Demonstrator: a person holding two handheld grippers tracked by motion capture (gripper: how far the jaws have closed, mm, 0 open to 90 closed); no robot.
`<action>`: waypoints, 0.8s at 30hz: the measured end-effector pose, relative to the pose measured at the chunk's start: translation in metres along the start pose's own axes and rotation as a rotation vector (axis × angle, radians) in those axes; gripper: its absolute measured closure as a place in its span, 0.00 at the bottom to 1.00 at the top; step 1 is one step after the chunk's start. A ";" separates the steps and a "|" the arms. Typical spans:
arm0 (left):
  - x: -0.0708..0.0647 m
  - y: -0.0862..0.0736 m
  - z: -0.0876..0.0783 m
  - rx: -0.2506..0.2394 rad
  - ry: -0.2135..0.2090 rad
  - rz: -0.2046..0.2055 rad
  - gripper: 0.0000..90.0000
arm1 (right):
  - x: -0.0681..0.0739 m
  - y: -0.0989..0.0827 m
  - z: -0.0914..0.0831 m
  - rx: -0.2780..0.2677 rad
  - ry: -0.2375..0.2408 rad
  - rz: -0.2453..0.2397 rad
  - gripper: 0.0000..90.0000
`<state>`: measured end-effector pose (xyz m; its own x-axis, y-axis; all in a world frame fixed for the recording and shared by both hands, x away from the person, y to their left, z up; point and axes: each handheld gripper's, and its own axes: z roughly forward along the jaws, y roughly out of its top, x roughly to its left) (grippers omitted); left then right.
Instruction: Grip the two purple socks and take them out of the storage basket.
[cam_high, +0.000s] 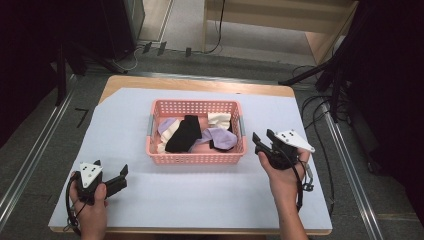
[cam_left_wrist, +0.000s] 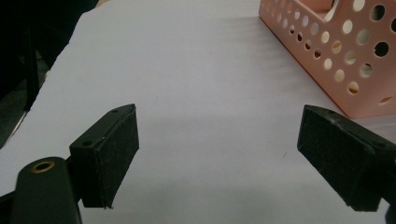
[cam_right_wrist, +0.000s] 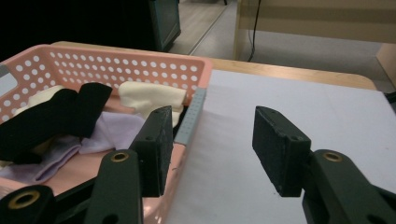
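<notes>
Two pairs of jaws stand apart with nothing between them. The right gripper (cam_right_wrist: 210, 144) hangs just beside the right end of the pink basket (cam_right_wrist: 116, 53), and the left gripper (cam_left_wrist: 217, 149) sits well off over the white sheet (cam_left_wrist: 196, 60). The socks lie heaped in the basket, a black sock (cam_right_wrist: 51, 116) draped over lilac and cream ones, so a reach from here might clip the rim or pinch two tangled socks together.

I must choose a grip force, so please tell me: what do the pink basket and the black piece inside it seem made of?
Pink basket: likely moulded plastic, matte; rigid walls with regular round holes. Black piece: probably soft knit fabric, maybe a sock; it lies limp and folded, without shine.
</notes>
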<state>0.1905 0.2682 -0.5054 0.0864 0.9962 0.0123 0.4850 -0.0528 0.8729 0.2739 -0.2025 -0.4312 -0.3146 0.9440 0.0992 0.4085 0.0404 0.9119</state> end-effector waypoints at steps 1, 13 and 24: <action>0.000 0.000 0.000 0.000 0.000 0.000 0.15 | 0.000 0.000 0.000 0.000 0.000 0.000 0.54; 0.000 0.000 0.000 0.002 -0.002 0.001 0.15 | 0.028 0.012 0.033 0.052 0.041 -0.033 0.57; 0.000 0.000 0.001 0.002 -0.002 -0.001 0.15 | 0.045 0.014 0.063 0.154 0.049 -0.059 0.59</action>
<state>0.1912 0.2684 -0.5056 0.0881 0.9961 0.0106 0.4870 -0.0523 0.8718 0.3192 -0.1388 -0.4388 -0.3819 0.9216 0.0697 0.5130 0.1486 0.8454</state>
